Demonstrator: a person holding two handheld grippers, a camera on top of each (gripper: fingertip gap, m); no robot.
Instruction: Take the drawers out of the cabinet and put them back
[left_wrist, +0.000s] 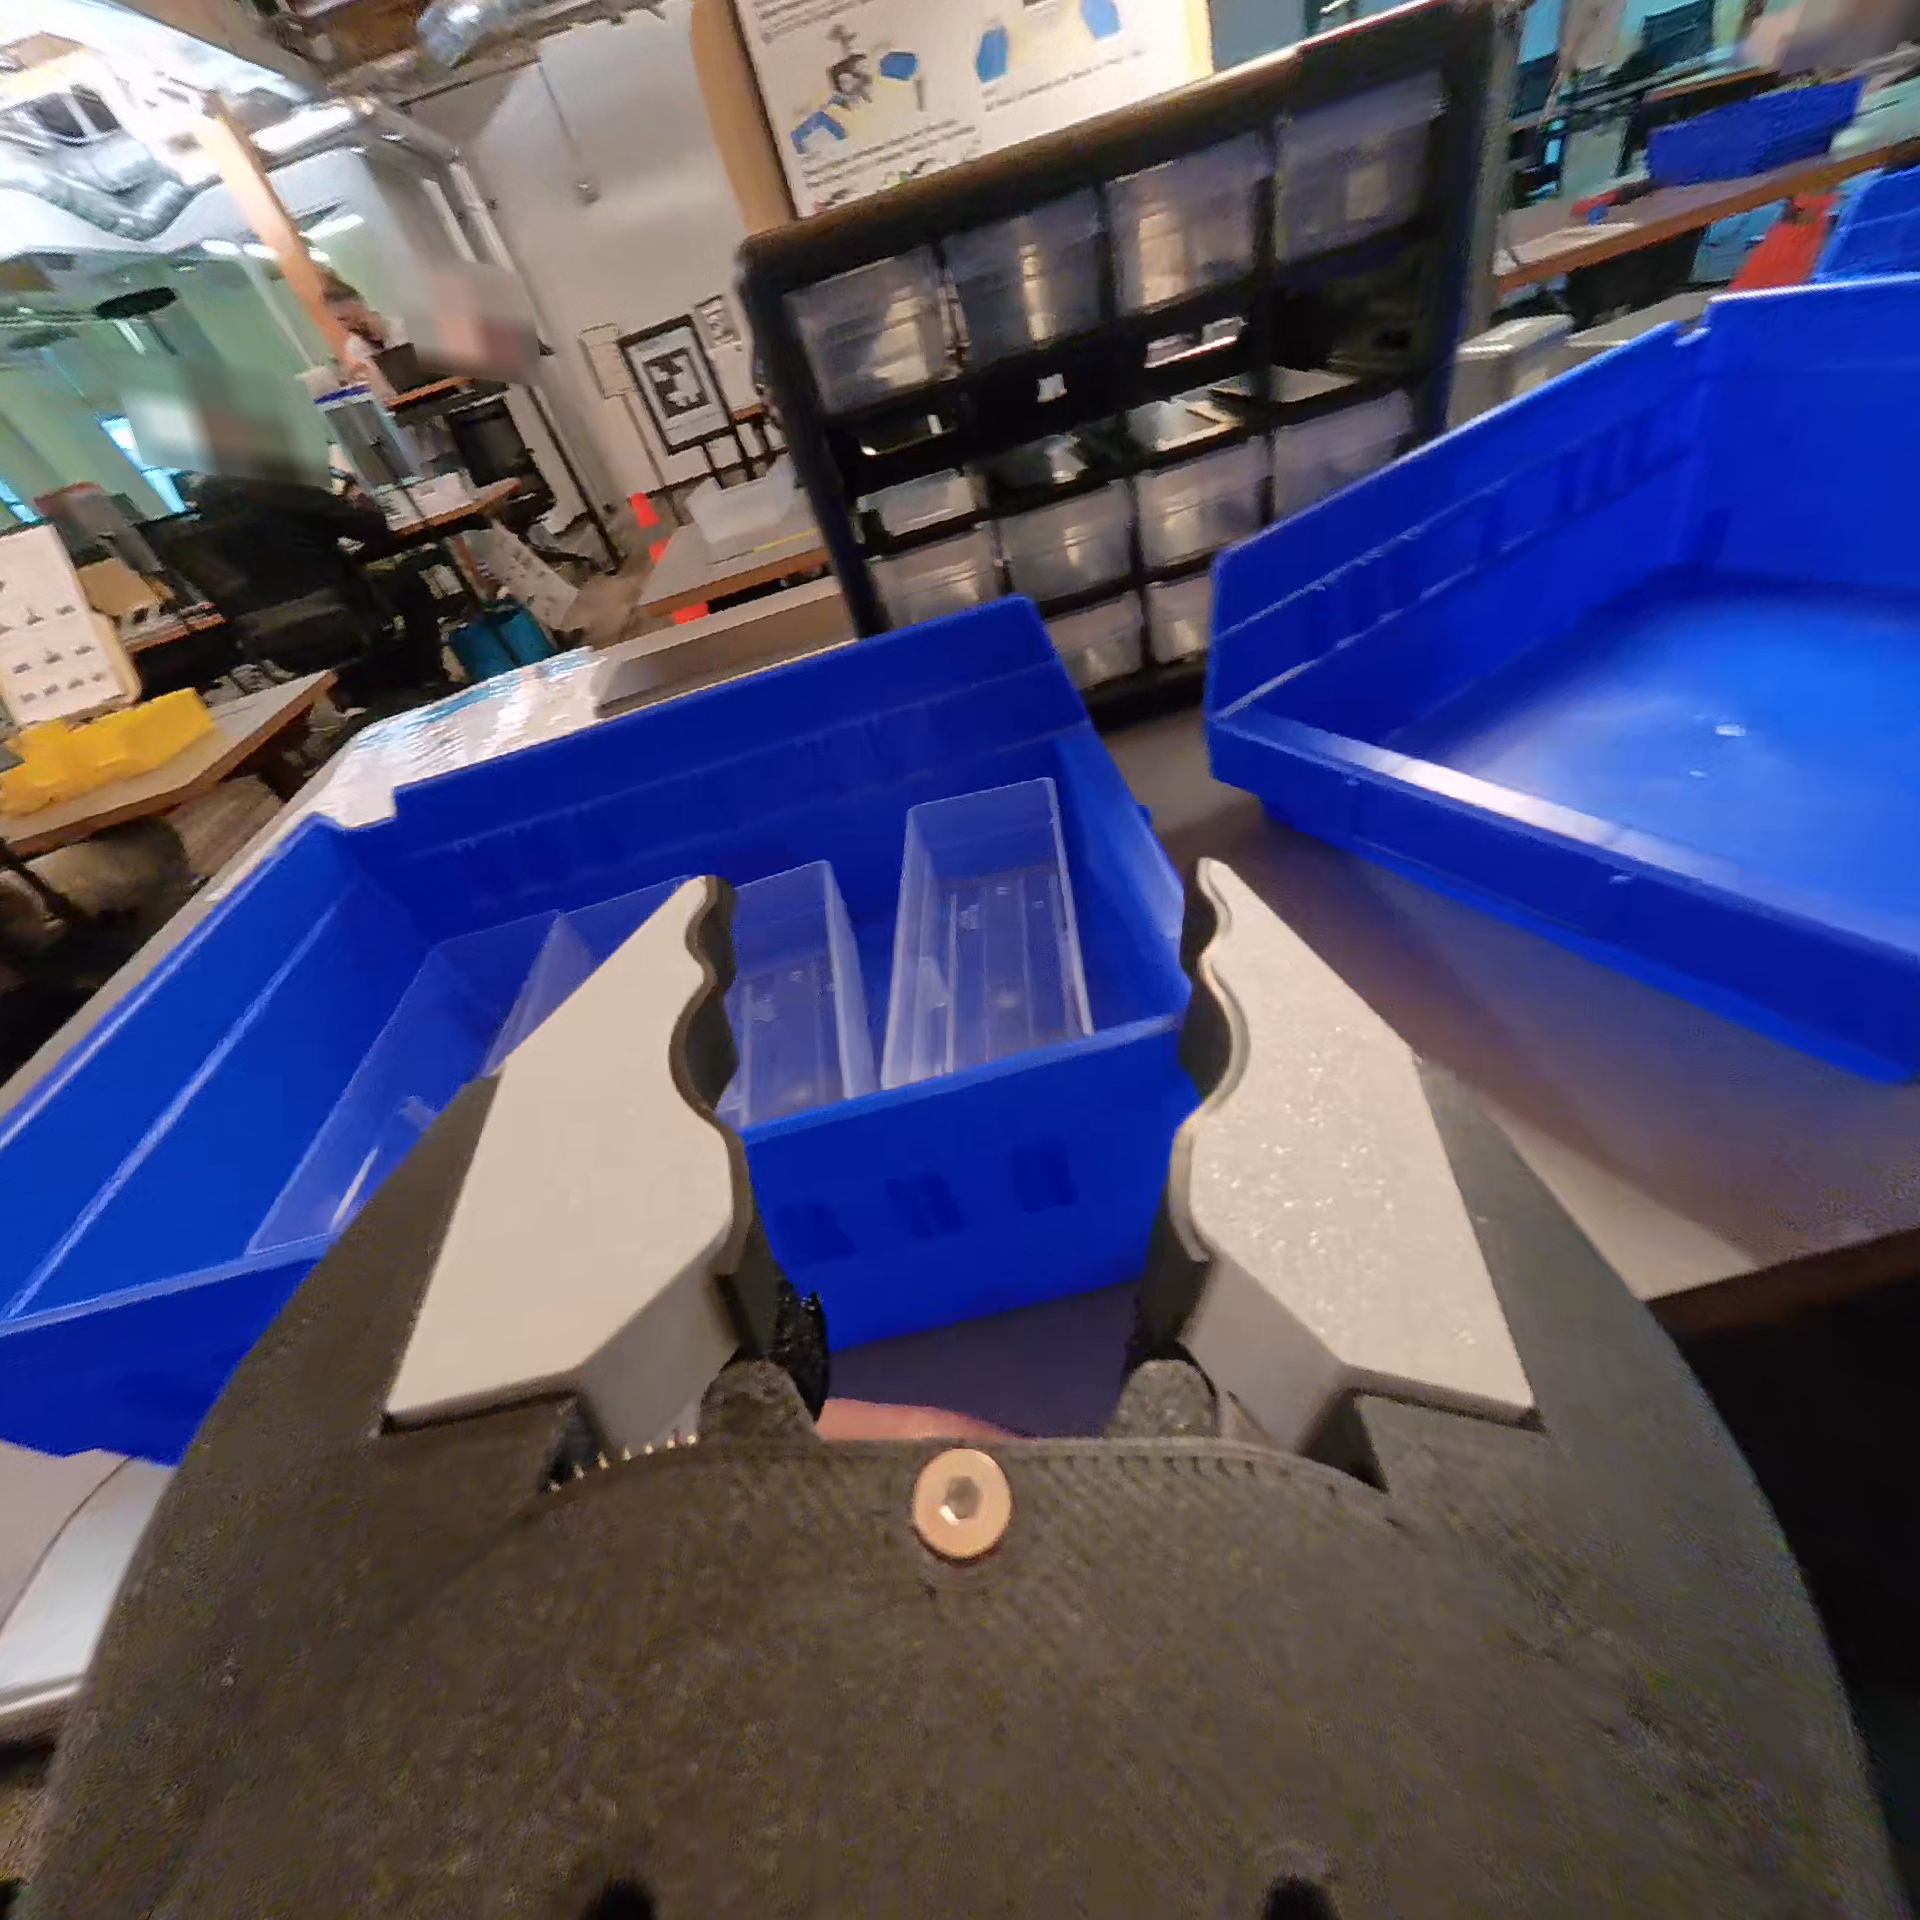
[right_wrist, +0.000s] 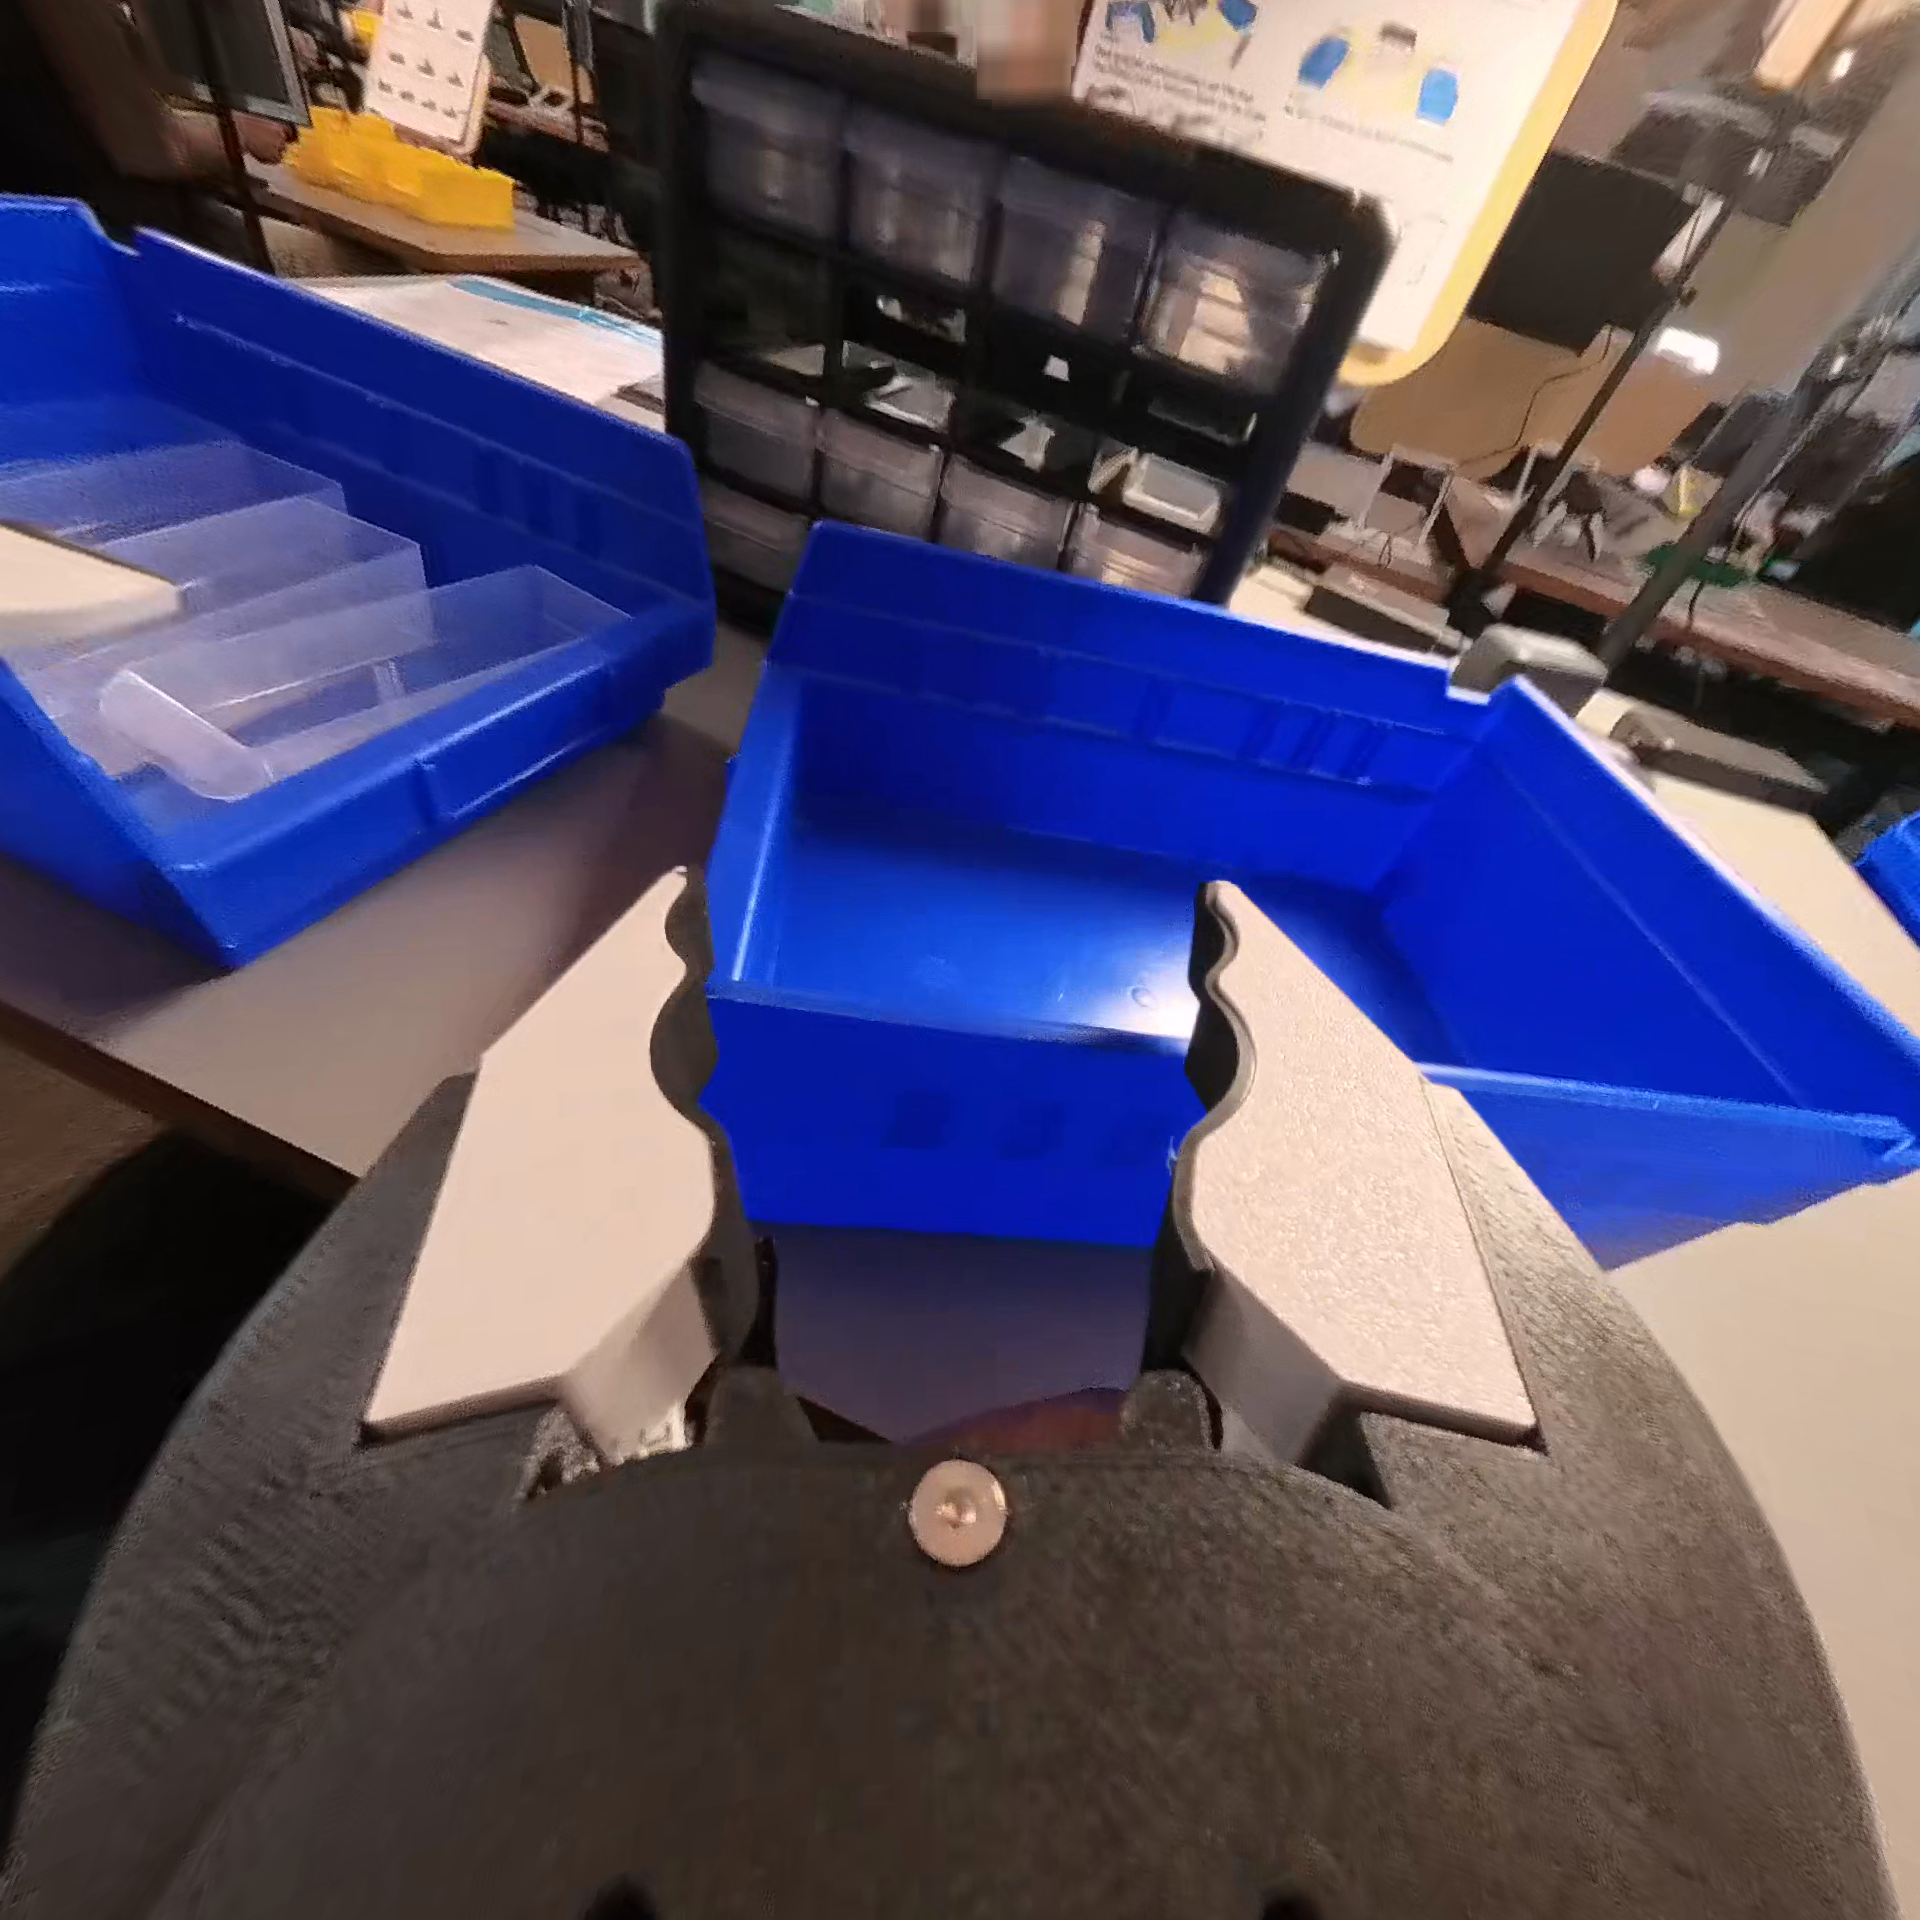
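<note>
At twelve o'clock past both claws stands the cabinet (right_wrist: 997, 343) — most drawers seated, several slots dark. Left claw (left_wrist: 951, 935): fingers spread wide, pinching nothing, above the left bin (left_wrist: 249, 997), where clear drawers (left_wrist: 987, 935) lie side by side at twelve. Right claw (right_wrist: 945, 935): likewise spread and bare over the right bin (right_wrist: 1558, 935). Bare table (right_wrist: 416, 997) shows between the bins — their rims stand apart.
</note>
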